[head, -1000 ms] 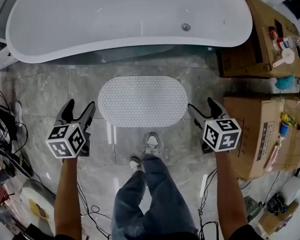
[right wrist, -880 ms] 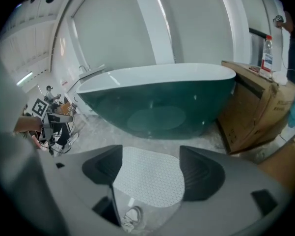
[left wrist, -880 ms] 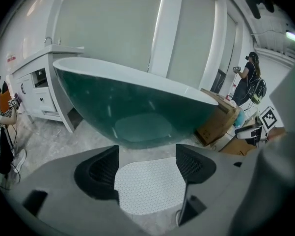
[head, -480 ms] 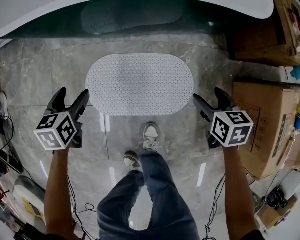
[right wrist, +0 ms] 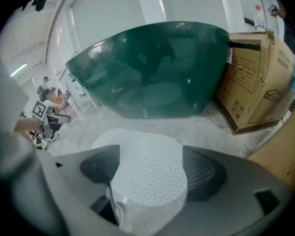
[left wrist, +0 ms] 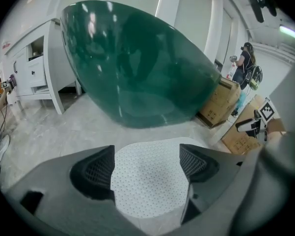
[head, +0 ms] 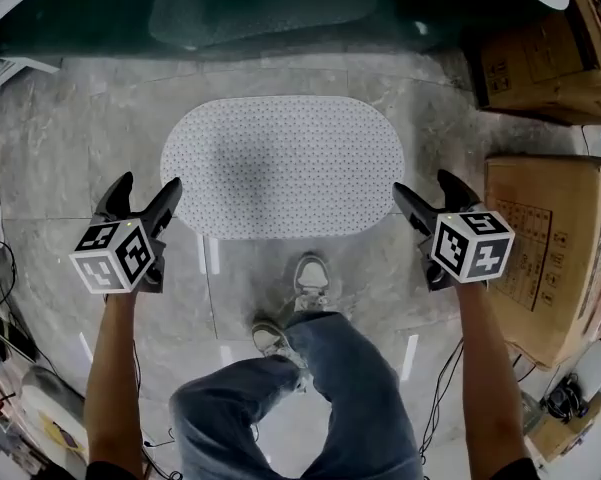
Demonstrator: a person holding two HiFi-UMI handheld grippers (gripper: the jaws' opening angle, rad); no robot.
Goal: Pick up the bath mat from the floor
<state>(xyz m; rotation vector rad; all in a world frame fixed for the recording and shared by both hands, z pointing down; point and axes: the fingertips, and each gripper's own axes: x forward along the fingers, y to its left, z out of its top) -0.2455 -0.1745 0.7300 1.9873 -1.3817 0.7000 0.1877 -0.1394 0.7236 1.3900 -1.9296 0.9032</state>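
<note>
A white, oval, dotted bath mat (head: 283, 165) lies flat on the grey marble floor in front of the green tub. My left gripper (head: 142, 196) hovers just off the mat's left end, its jaws opening with nothing between them. My right gripper (head: 427, 192) hovers just off the mat's right end, jaws also opening and empty. In the left gripper view the mat (left wrist: 149, 176) shows on the floor beyond the spread jaws, and the right gripper view frames the mat (right wrist: 146, 168) the same way. Neither gripper touches it.
The dark green tub (head: 260, 8) stands just beyond the mat. Cardboard boxes (head: 555, 238) stand along the right. The person's shoes (head: 311, 276) rest on the floor near the mat's front edge. Cables and clutter (head: 5, 298) lie at the left.
The view has dropped closer to the floor, so the mat looks larger. Both grippers have come up level with the mat's ends, and their jaws have spread a little wider.
</note>
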